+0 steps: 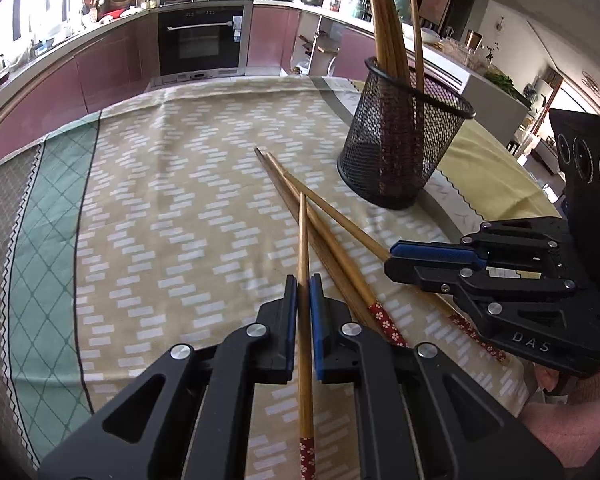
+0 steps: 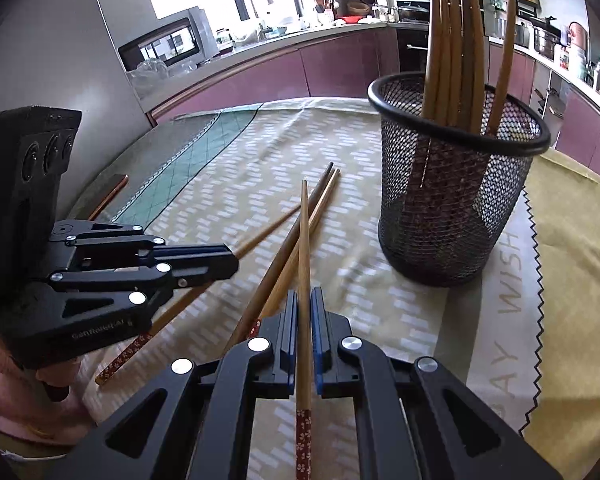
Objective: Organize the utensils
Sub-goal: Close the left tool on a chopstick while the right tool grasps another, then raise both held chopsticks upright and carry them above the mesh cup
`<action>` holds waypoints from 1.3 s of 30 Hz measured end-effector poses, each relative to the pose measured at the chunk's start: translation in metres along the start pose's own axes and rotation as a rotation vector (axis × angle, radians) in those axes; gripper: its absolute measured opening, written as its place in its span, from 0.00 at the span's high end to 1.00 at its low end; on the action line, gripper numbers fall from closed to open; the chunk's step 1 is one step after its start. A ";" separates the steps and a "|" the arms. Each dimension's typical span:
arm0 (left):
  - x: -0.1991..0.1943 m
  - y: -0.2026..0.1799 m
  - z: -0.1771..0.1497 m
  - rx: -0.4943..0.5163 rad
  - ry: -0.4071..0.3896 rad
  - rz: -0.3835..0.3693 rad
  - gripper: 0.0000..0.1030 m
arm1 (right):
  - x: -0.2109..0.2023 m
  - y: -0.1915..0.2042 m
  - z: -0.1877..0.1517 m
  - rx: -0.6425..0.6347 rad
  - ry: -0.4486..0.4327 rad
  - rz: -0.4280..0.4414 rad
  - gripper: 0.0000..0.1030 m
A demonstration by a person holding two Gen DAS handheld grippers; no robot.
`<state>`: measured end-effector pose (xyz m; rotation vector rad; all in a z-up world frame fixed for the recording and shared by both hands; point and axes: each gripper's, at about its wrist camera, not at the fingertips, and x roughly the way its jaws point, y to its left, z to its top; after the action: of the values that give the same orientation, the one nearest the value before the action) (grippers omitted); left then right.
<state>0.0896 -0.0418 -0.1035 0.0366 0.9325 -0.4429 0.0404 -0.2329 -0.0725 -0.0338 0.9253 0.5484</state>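
the left gripper (image 1: 304,280), black with blue pads, is clamped tight on one long wooden chopstick with a red flowered end (image 1: 305,320); the stick runs straight out between its jaws, tip pointing ahead, red end trailing back under the gripper body. the right gripper (image 2: 305,294), of the same make, is pinched shut on a second wooden chopstick with a red flowered end (image 2: 304,280) in the same manner.

just ahead of and between the two grippers, two loose wooden chopsticks (image 1: 332,248) lie side by side on the beige patterned tablecloth with a green checked border (image 1: 160,200), their red ends nearest the grippers and their tips pointing away. the stick in each gripper crosses above this pair.

the black wire-mesh cylindrical holder (image 2: 456,184) stands upright beyond the right gripper, ahead and to its right, near the loose sticks yet apart from them. several wooden chopsticks (image 2: 456,48) stand in it already, leaning together, with one leaning apart at the far side.

a pink sleeve (image 2: 4,384) shows behind the left gripper.
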 end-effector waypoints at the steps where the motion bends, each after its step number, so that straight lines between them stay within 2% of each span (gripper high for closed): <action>1: 0.002 -0.001 0.000 0.003 0.004 -0.002 0.93 | 0.001 0.000 0.000 0.001 0.004 -0.002 0.94; 11: 0.011 -0.004 0.004 0.025 0.021 0.003 0.90 | 0.010 0.003 0.004 -0.009 0.023 -0.013 0.94; 15: 0.011 -0.003 0.006 0.009 0.017 0.013 0.93 | 0.007 0.002 0.002 -0.007 0.015 -0.005 0.94; 27: -0.010 -0.004 0.009 0.007 -0.033 0.015 0.93 | -0.018 -0.001 0.002 -0.001 -0.054 0.018 0.94; 39: -0.033 -0.007 0.013 0.008 -0.085 -0.014 0.93 | -0.047 -0.007 0.006 0.011 -0.126 0.034 0.94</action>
<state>0.0800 -0.0396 -0.0686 0.0178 0.8478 -0.4580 0.0258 -0.2579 -0.0347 0.0263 0.8075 0.5705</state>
